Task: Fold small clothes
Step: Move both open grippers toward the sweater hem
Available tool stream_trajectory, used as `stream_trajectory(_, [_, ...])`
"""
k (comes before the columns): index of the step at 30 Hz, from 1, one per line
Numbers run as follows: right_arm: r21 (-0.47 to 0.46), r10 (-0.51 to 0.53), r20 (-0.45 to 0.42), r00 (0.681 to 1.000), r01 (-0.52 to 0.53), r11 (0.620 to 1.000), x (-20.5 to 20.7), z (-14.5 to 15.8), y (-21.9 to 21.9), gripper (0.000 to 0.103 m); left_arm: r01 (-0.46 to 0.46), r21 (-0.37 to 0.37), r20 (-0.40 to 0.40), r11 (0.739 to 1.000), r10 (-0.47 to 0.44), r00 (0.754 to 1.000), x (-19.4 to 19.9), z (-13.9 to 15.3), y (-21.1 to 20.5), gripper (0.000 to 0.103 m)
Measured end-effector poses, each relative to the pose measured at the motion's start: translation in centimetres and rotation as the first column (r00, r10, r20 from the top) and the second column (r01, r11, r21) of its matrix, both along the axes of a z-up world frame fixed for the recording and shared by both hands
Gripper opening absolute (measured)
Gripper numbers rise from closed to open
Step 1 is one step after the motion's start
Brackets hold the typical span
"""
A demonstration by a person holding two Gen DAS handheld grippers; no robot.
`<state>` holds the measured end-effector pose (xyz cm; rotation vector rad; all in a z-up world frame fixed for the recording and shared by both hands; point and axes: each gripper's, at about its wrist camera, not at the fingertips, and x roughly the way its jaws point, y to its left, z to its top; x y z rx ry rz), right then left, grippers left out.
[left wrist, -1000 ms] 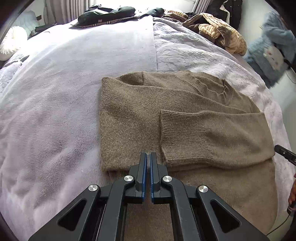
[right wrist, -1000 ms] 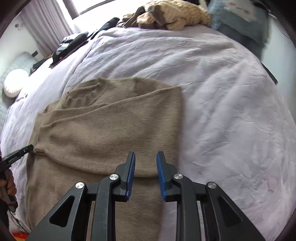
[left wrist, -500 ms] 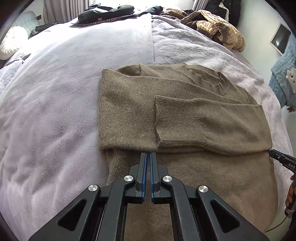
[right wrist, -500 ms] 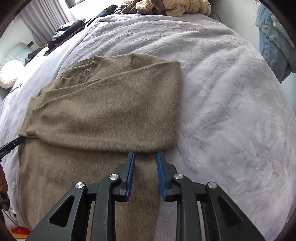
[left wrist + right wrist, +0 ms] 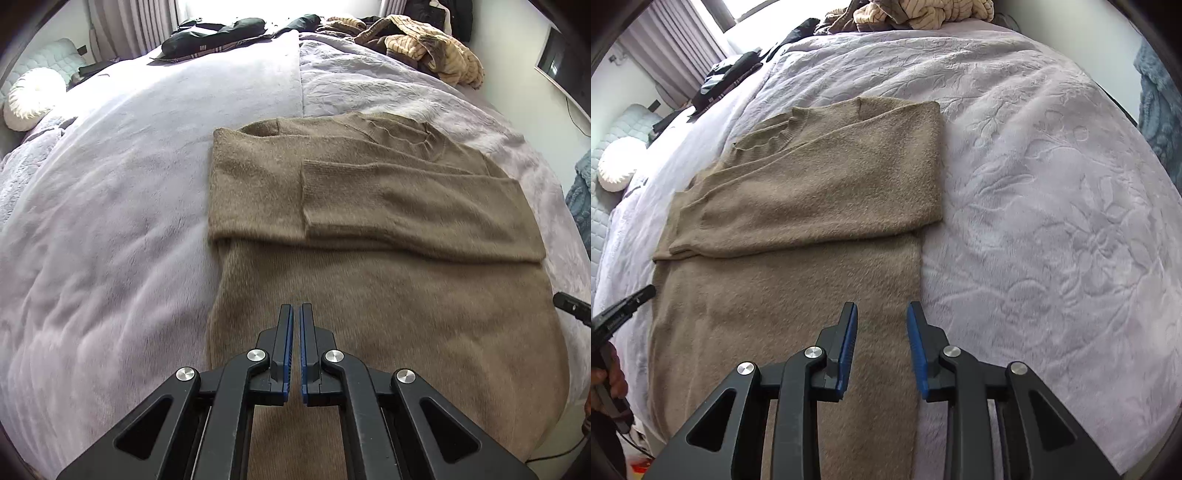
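Note:
A brown knit sweater (image 5: 369, 266) lies flat on the lilac bed cover, both sleeves folded across the chest; it also shows in the right wrist view (image 5: 820, 206). My left gripper (image 5: 295, 314) is shut and empty, hovering over the sweater's lower body near its left side. My right gripper (image 5: 881, 314) is open and empty, above the sweater's right side edge near the hem. The other gripper's tip shows at the edge of each view: the right gripper's tip (image 5: 570, 306) and the left gripper's tip (image 5: 624, 310).
The lilac bed cover (image 5: 1052, 221) spreads wide to the right and the bed cover (image 5: 110, 221) to the left. A pile of striped and tan clothes (image 5: 432, 51) and dark garments (image 5: 218, 33) lie at the far end. A white round cushion (image 5: 29, 99) sits far left.
Both grippers have drawn back toward the sweater's hem, so the folded sleeves now lie farther ahead. The left stays shut, the right stays open.

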<state>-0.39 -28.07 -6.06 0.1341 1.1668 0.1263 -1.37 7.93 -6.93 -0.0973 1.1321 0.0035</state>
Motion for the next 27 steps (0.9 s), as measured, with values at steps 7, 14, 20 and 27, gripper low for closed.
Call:
stream_trajectory(7, [-0.001, 0.023, 0.017, 1.0, -0.023, 1.0, -1.4, 0.8, 0.9, 0.042, -0.015, 0.004, 0.005, 1.0, 0.015, 1.0, -1.9, 0.2, 0.0, 0.004])
stream_trajectory(14, [0.006, 0.034, 0.039, 0.999, -0.034, 0.999, -3.1, 1.7, 1.3, 0.046, -0.073, 0.065, 0.056, 0.995, 0.069, 0.996, -4.3, 0.9, 0.2, 0.102])
stream_trajectory(20, [0.013, 0.047, 0.044, 0.998, -0.048, 0.999, -4.6, 1.5, 1.8, 0.06, -0.072, 0.058, 0.045, 0.996, 0.069, 0.997, -6.0, 0.6, 0.6, 0.102])
stream_trajectory(27, [0.077, 0.061, 0.037, 0.997, -0.064, 0.995, -6.5, 0.7, 2.0, 0.073, -0.073, 0.019, 0.016, 0.997, 0.073, 0.997, -8.3, -0.6, 1.5, 0.102])
